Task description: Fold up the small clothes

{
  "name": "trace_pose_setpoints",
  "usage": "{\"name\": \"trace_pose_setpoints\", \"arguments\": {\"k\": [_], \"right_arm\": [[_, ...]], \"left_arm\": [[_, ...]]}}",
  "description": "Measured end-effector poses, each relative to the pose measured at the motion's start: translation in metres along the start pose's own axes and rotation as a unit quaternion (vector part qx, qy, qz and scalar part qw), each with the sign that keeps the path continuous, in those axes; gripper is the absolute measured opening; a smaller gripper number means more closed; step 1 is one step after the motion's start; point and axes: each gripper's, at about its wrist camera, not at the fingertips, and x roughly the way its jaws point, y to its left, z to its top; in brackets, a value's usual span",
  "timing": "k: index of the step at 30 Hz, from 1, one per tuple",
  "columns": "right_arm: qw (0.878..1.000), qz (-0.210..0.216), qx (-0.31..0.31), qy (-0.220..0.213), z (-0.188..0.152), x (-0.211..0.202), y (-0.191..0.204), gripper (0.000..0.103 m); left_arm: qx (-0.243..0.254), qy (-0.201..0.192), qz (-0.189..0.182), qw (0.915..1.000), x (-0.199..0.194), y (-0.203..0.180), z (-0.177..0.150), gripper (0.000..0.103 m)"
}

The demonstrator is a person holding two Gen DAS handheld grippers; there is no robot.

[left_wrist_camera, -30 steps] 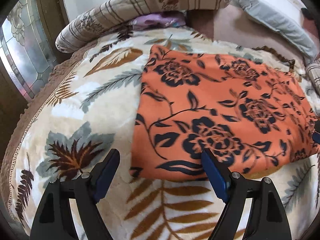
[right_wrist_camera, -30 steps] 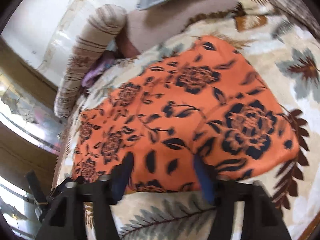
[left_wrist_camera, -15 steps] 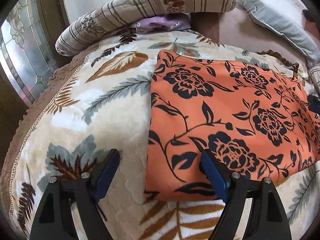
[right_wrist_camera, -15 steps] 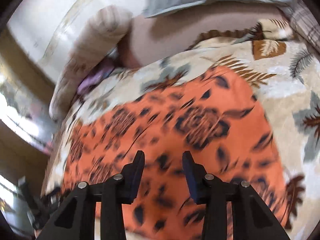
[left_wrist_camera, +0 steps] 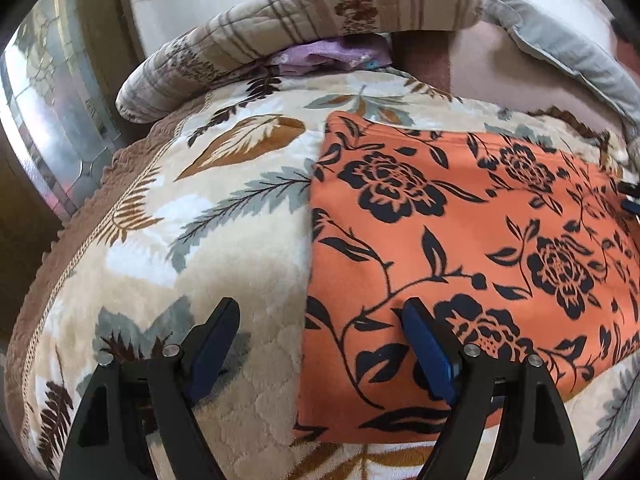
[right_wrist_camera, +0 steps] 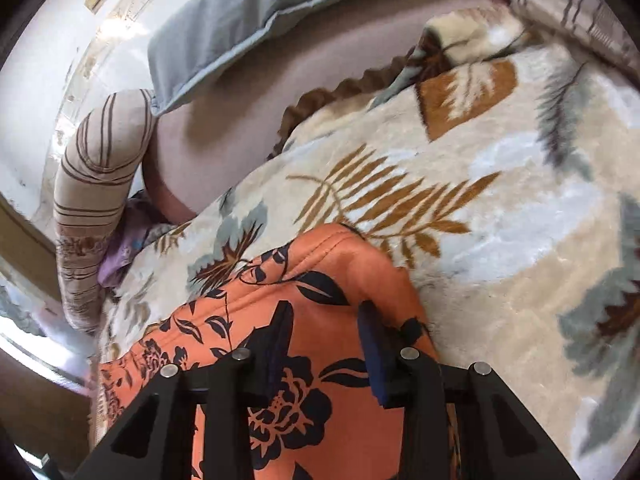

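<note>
An orange cloth with dark blue flowers (left_wrist_camera: 460, 248) lies flat on the bed. My left gripper (left_wrist_camera: 320, 334) is open and empty above the cloth's near left edge, one finger over the blanket and one over the cloth. My right gripper (right_wrist_camera: 326, 334) is open with a narrower gap, low over the cloth's far right corner (right_wrist_camera: 320, 276). I cannot tell whether its fingers touch the fabric. The right gripper's tip shows at the right edge of the left wrist view (left_wrist_camera: 630, 200).
The bed is covered by a cream blanket with leaf prints (left_wrist_camera: 192, 224). A striped bolster (left_wrist_camera: 304, 20), a purple cloth (left_wrist_camera: 324, 54) and a grey pillow (right_wrist_camera: 248, 20) lie at the headboard. A window (left_wrist_camera: 44, 120) is on the left.
My right gripper moved from the cloth's near edge across to its far right corner and narrowed its opening. My left gripper shifted left, so the cloth's left edge now lies between its fingers.
</note>
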Motion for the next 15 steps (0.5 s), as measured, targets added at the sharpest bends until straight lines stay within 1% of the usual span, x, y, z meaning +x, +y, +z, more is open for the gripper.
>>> {"name": "trace_pose_setpoints", "arguments": {"k": [2,4,6,8,12,15], "right_arm": [[1.0,0.012,-0.01,-0.012,-0.005,-0.015,0.014,0.041],[0.999,0.025,-0.021,-0.011,-0.011,-0.027,0.029,0.041],[0.999,0.04,-0.031,-0.002,-0.021,-0.036,0.043,0.041],[0.998,0.044,-0.042,0.015,-0.036,-0.041,0.059,0.041],[0.996,0.054,-0.059,0.049,-0.069,-0.046,0.083,0.041],[0.993,0.048,-0.079,0.07,-0.097,-0.056,0.094,0.041]], "left_arm": [[-0.016,0.001,0.006,0.9998,0.0,0.007,0.001,0.084],[-0.028,0.005,0.009,0.9995,0.001,0.014,0.002,0.084],[-0.039,0.017,0.004,0.9991,0.005,0.019,0.001,0.084],[-0.047,0.02,-0.001,0.9987,0.006,0.021,-0.001,0.084],[-0.024,0.011,0.013,0.9996,0.004,0.013,-0.002,0.084],[-0.022,0.011,0.01,0.9997,0.002,0.013,-0.003,0.084]]}}
